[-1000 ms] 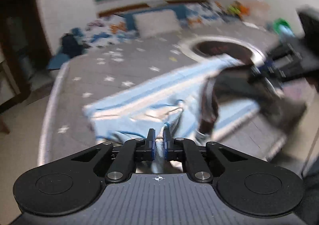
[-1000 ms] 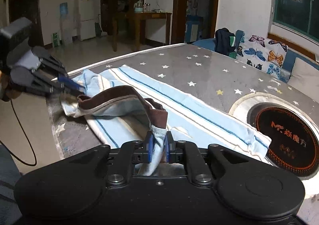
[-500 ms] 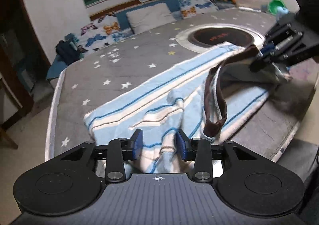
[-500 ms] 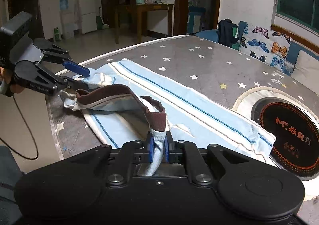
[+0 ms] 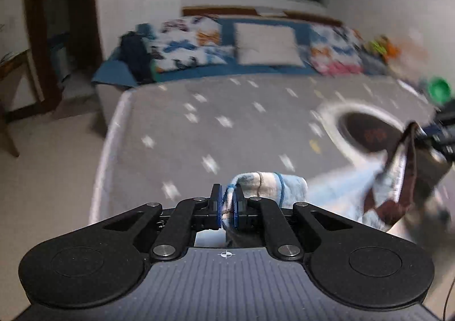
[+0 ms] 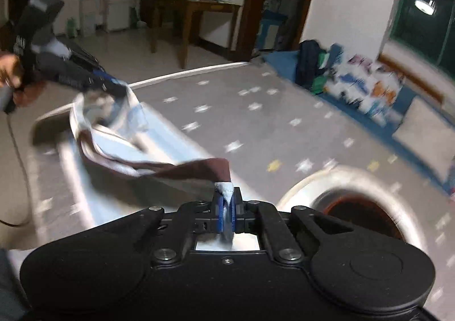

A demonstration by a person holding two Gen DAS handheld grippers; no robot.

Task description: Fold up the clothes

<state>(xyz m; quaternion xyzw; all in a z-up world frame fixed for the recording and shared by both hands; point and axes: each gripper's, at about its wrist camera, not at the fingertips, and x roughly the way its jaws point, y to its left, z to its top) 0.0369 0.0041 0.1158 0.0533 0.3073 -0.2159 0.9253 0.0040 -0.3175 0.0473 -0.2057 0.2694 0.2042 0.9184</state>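
A: What do the left tongs (image 5: 226, 204) hold?

B: They're pinched shut on a bunched edge of the blue striped trousers (image 5: 327, 193). The right tongs (image 6: 226, 208) are clamped on the brown waistband (image 6: 182, 170).

A: Where's the garment itself?

B: Lifted between the two tongs, its lower part trailing over the star-print bed (image 6: 256, 121) just ahead of them.

A: Which step?

B: Mid-carry, I'd say, though the frames are blurred. Next it needs both held edges laid down level on the mattress. Beyond lie the pillows (image 5: 267, 45).
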